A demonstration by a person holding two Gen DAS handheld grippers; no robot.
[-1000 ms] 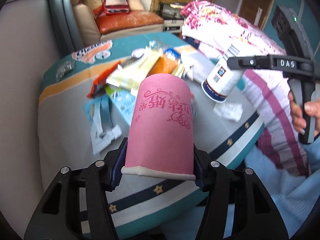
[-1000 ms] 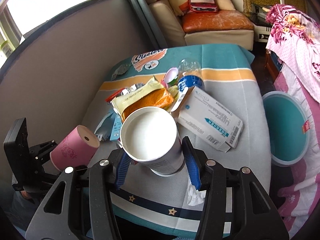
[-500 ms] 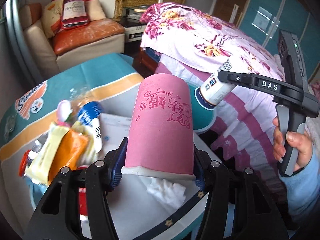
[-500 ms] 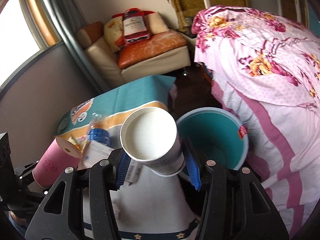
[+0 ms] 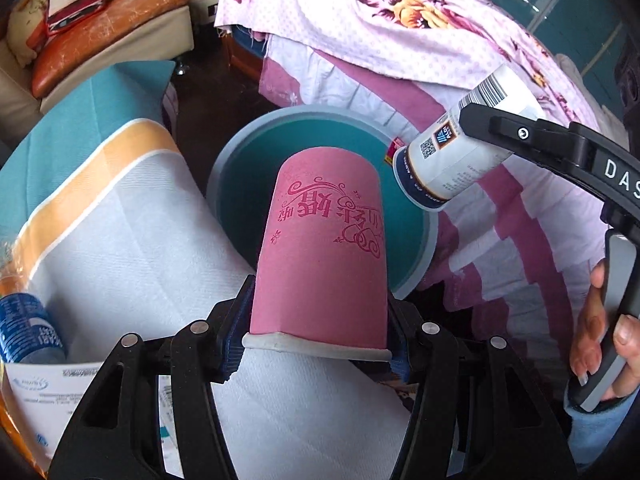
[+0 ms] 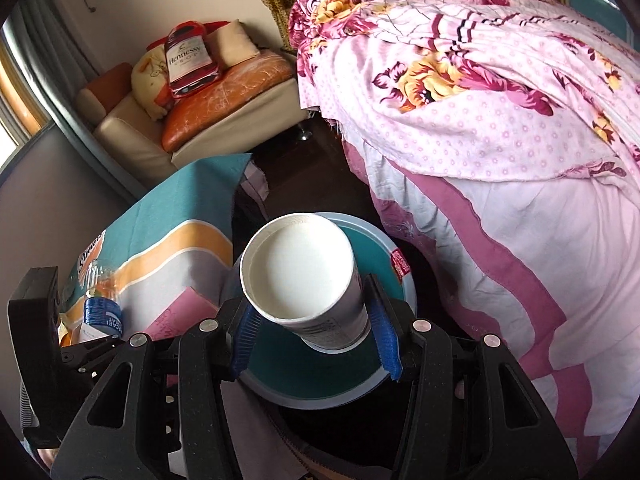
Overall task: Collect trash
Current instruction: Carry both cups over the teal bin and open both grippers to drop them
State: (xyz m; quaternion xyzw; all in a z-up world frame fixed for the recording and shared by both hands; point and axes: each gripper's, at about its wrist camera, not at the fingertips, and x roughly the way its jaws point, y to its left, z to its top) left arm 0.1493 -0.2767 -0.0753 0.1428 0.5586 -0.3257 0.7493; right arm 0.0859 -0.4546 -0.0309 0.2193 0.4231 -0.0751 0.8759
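My left gripper [image 5: 318, 340] is shut on a pink paper cup [image 5: 324, 248], held upside down at the table's edge beside the teal trash bin [image 5: 240, 184]. My right gripper [image 6: 316, 342] is shut on a white paper cup [image 6: 300, 276], bottom toward the camera, held over the teal trash bin [image 6: 320, 384]. The white cup also shows in the left wrist view [image 5: 460, 152], over the bin's far rim. The pink cup shows in the right wrist view [image 6: 180, 312], left of the bin.
The table with a striped cloth [image 5: 120, 232] holds a blue-labelled plastic bottle [image 5: 28, 332] and a white carton [image 5: 48, 396]. A bed with a floral quilt [image 6: 480, 100] stands to the right. A sofa [image 6: 208, 92] stands behind.
Both grippers have swung right from over the table's litter to the teal bin, each keeping its cup. The bin now lies right under the white cup.
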